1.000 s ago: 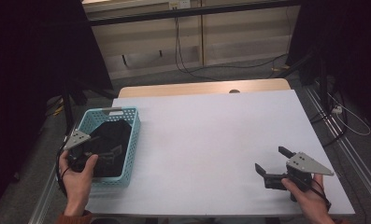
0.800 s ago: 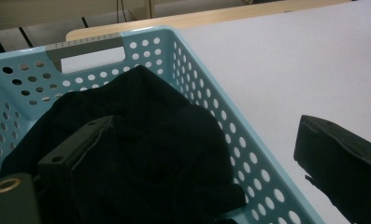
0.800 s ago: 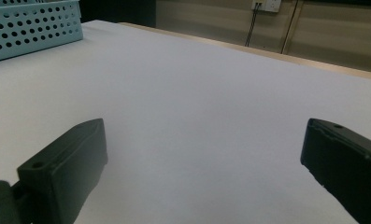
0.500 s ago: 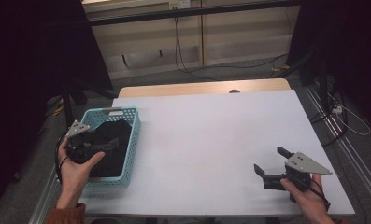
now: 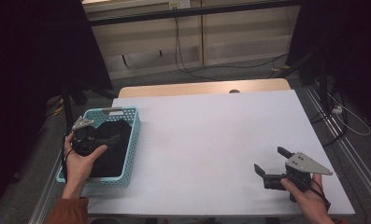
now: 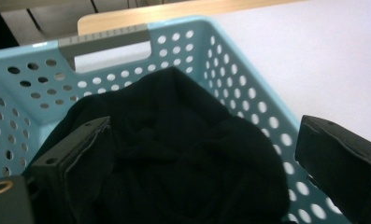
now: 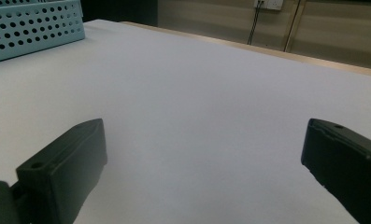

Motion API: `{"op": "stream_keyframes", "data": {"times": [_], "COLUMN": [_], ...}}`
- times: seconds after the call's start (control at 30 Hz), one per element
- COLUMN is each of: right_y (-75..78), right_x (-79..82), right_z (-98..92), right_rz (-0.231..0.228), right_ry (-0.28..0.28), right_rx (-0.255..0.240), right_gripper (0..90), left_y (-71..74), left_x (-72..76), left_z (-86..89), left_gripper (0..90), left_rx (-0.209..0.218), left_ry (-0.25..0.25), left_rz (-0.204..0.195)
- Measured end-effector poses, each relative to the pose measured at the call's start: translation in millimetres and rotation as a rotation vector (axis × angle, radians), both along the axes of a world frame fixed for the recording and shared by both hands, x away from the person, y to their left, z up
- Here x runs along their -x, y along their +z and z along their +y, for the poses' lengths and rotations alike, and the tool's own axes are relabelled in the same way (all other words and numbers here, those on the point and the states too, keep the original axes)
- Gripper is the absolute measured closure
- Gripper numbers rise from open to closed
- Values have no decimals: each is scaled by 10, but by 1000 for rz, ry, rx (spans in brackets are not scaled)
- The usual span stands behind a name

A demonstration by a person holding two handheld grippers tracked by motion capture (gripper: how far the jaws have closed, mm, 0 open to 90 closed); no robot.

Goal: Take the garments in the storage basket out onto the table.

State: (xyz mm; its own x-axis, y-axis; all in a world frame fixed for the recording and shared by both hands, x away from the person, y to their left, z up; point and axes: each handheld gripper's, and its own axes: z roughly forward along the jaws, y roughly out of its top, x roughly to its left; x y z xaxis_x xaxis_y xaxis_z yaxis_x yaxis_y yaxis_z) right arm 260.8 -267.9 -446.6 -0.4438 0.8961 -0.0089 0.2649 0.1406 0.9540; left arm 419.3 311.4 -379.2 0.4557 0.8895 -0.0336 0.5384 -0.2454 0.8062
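Where black cloth (image 6: 183,154) fills the blue basket (image 5: 131,140), left gripper (image 6: 202,163) fingers spread, right gripper (image 5: 269,163) fingers spread.

In the left gripper view the black cloth (image 6: 174,154) covers the basket (image 6: 248,93) floor, and its lower part runs off the bottom edge. In the high view the left gripper (image 5: 109,139) and the cloth are both dark, so whether the fingers touch it cannot be told. The surface (image 7: 197,93) is cut by the right gripper view's edges.
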Motion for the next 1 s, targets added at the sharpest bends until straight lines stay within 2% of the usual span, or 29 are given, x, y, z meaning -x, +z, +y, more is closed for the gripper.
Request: {"op": "stream_keyframes", "data": {"times": [0.1, 0.17, 0.23, 0.4, 0.47, 0.53, 0.7, 0.73, 0.8, 0.87, 0.9, 1.0], "right_y": [-1, -3, -1, -4, -3, -3, -3, -5, -6, -6, -6, -8], "right_x": [0, 0, 4, -2, 0, 0, 4, 3, 2, 2, 2, 1], "right_z": [-6, -4, -4, -3, -1, -2, 3, 3, 6, 9, 11, 12], "right_rz": [2, 2, 0, 3, 2, 2, 3, 5, 9, 9, 9, 12], "right_ry": [0, 1, 2, 0, 1, 1, 6, 7, 11, 13, 14, 15], "right_rx": [-2, 1, 1, 2, 4, 3, 5, 6, 6, 6, 7, 4], "right_gripper": [0, 0, 0, 0, 0, 0, 0, 0, 0, 0, 0, 0], "left_y": [-34, -58, -81, -151, -181, -215, -303, -323, -380, -403, -416, -438], "left_x": [-63, -95, -123, -209, -229, -259, -315, -322, -332, -341, -341, -346], "left_z": [24, 42, 45, 32, 25, 39, 104, 112, 108, 103, 98, 94], "left_gripper": [53, 57, 60, 81, 86, 82, 81, 85, 91, 77, 60, 51], "left_rx": [-7, -18, -10, -52, -88, -98, -78, -96, -131, -119, -126, -144], "left_ry": [14, 49, 48, 47, 52, 45, 77, 77, 104, 102, 88, 94], "left_rz": [4, -2, 10, 51, 79, 119, 215, 240, 262, 296, 303, 314]}}
